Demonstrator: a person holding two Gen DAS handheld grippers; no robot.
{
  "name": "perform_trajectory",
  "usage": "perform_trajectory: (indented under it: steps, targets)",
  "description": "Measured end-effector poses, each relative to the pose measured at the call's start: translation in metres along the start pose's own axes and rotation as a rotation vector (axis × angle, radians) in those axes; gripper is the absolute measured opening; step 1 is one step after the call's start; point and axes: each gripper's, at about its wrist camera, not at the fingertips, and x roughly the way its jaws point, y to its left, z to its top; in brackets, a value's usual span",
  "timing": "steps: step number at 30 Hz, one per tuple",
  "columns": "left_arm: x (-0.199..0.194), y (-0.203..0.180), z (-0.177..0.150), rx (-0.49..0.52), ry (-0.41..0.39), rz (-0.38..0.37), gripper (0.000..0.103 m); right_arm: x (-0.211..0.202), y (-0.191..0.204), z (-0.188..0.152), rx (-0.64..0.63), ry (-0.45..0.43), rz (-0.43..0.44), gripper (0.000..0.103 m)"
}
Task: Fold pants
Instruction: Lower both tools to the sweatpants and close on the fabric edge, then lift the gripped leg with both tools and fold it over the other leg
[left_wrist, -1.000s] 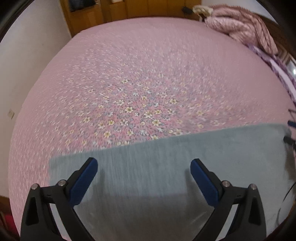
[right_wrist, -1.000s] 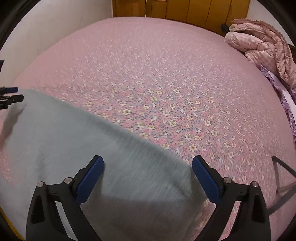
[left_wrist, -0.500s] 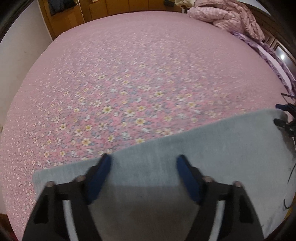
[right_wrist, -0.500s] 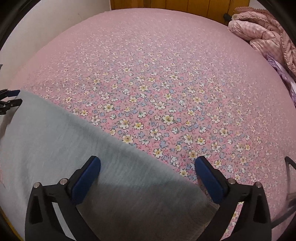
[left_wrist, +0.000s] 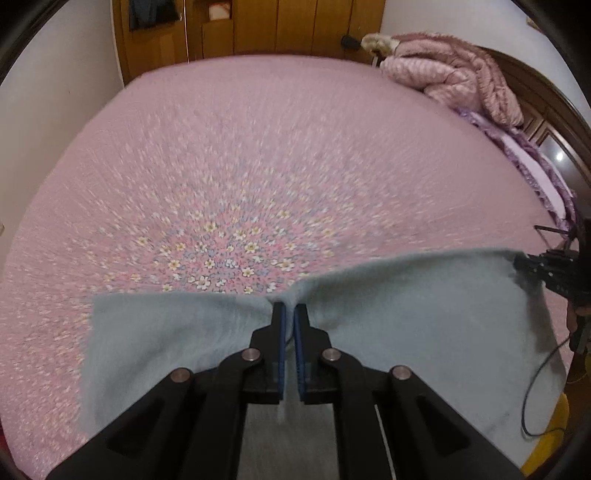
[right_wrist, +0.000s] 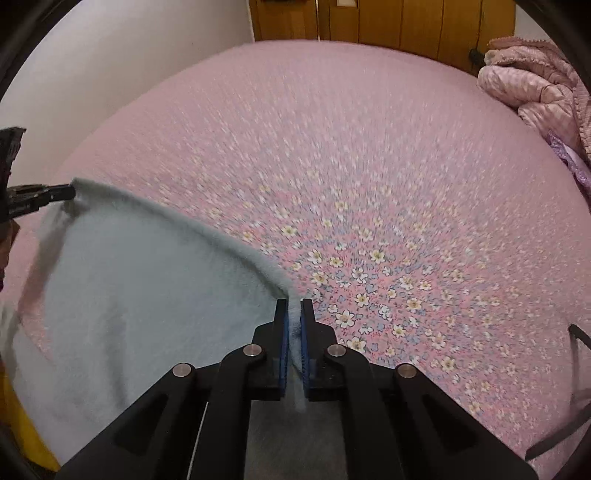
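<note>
Pink floral bed (left_wrist: 258, 155) (wooden wardrobe (left_wrist: 258, 29) behind)

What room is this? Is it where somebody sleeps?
Most likely a bedroom. A big bed with a pink flowery sheet fills the view, a pink quilt is bunched at its far corner, and wooden wardrobe doors stand behind it.

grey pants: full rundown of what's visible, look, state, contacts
The pants are pale grey-blue, soft and fuzzy like fleece, with no seams or waistband discernible. They lie spread on the near part of the pink floral bedspread. The far edge is pinched at two spots: the left gripper is shut on it partway along, the right gripper near its right-hand end. The cloth puckers and lifts at both grips, and the edge between them is raised in a sagging arc.
</note>
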Motion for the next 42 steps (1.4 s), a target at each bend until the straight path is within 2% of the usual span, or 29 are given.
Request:
perform_trajectory:
  steps: [5,12,19,23,28,32,36,42]
  targets:
    - [-0.048,-0.008,-0.01,-0.038,-0.078,-0.021,0.004,-0.041,0.014,-0.009,-0.051,-0.048,-0.025,0.006]
    - [-0.111,-0.02,-0.041,-0.012,-0.134,0.016,0.004,-0.085,0.036,-0.039,-0.068,-0.114,-0.041,0.006]
    - [-0.165,-0.032,-0.096,-0.055,-0.186,0.013,0.004,-0.121,0.058,-0.076,-0.072,-0.162,-0.043,0.006]
    - [-0.183,-0.037,-0.135,-0.082,-0.202,0.001,0.004,-0.138,0.064,-0.101,-0.061,-0.169,-0.031,0.006]
    - [-0.19,-0.041,-0.188,-0.16,-0.179,-0.039,0.004,-0.149,0.073,-0.14,-0.024,-0.162,-0.015,0.006]
    - [-0.183,-0.046,-0.222,-0.187,-0.135,-0.039,0.004,-0.144,0.081,-0.171,-0.01,-0.135,-0.016,0.006]
    - [-0.164,-0.049,-0.248,-0.233,-0.063,-0.043,0.004,-0.125,0.08,-0.196,0.003,-0.078,-0.01,0.006]
    - [-0.139,-0.048,-0.267,-0.291,0.027,-0.045,0.005,-0.089,0.076,-0.216,0.025,0.01,-0.03,0.007]
